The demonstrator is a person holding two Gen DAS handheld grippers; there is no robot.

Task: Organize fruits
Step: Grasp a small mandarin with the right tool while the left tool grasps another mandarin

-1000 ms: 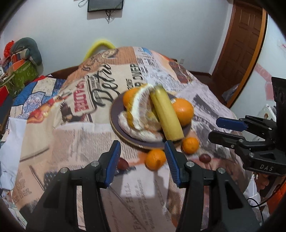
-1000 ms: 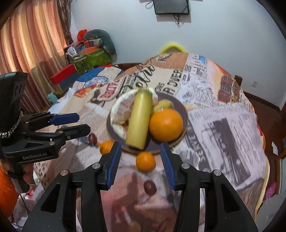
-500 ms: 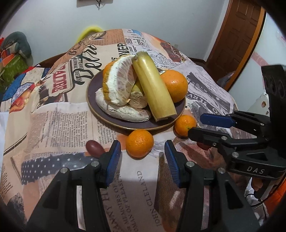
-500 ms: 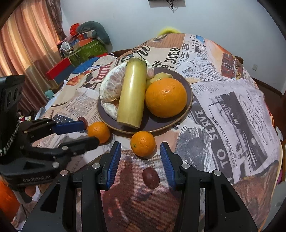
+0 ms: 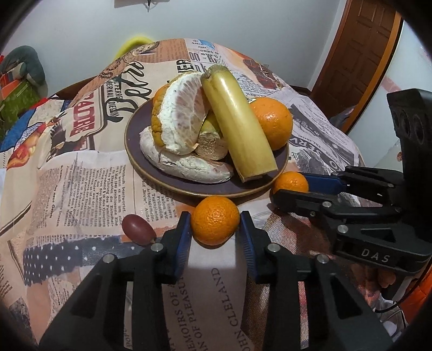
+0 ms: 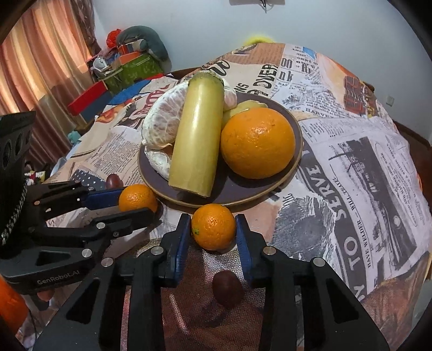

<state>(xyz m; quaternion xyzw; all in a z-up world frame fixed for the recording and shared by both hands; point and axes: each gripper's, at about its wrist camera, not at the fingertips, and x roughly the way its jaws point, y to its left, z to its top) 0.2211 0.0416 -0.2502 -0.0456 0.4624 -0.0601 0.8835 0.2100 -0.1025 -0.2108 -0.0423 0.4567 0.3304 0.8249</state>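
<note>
Both grippers had dropped closer since before, so my left gripper [image 5: 214, 226] and right gripper [image 6: 213, 229] each sat spread around a mandarin [image 5: 215, 223] [image 6: 213, 226] just beside the plate [image 5: 132, 129], ready to pinch.

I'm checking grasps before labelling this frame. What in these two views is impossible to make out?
1. Left wrist view: whether the left claw presses the left mandarin; the fruit's curve hides the contact.
2. Right wrist view: whether the right claw presses the right mandarin; hidden the same way.
3. Both views: the yellow-green fruit, mostly covered by the banana.
4. Right wrist view: the dark wall object, cut off by the top edge.
</note>
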